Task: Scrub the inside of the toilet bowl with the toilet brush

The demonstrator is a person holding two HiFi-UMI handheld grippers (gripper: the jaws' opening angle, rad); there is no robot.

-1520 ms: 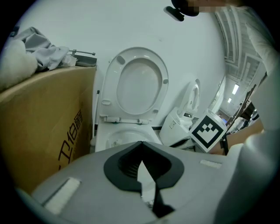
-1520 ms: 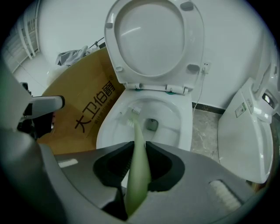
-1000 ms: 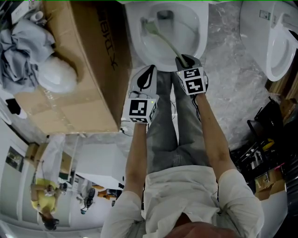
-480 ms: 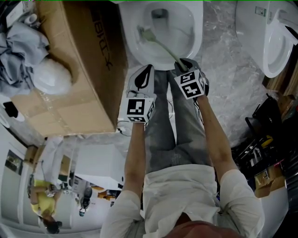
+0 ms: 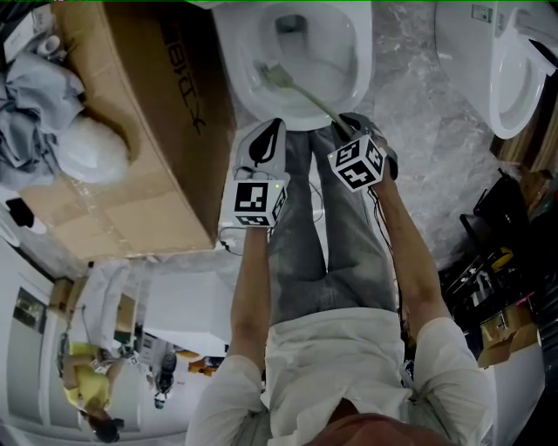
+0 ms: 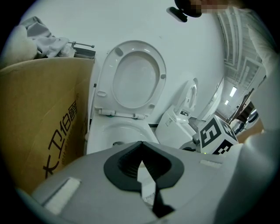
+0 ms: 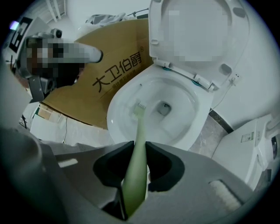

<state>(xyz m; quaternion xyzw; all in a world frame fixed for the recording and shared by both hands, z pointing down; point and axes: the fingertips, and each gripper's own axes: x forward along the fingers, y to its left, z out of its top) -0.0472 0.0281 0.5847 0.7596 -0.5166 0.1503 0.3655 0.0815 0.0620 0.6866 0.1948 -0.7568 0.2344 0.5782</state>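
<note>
Item 1, toilet brush: pale green, held by its handle in the right gripper, whose 2 jaws are clamped on the shaft. Long axis: it runs straight out from the jaws, forward and down, over the near rim of the toilet bowl. It ends at the bristle head, which lies against the inner wall on the bowl's left side, short of the drain opening. Item 2, left gripper: jaws pressed together on nothing, outside the bowl, near the cardboard box. We judge that the next stroke turns on that axis. The rest of the wall lies ahead and right of the head, so we would sweep with the right gripper alone.
</note>
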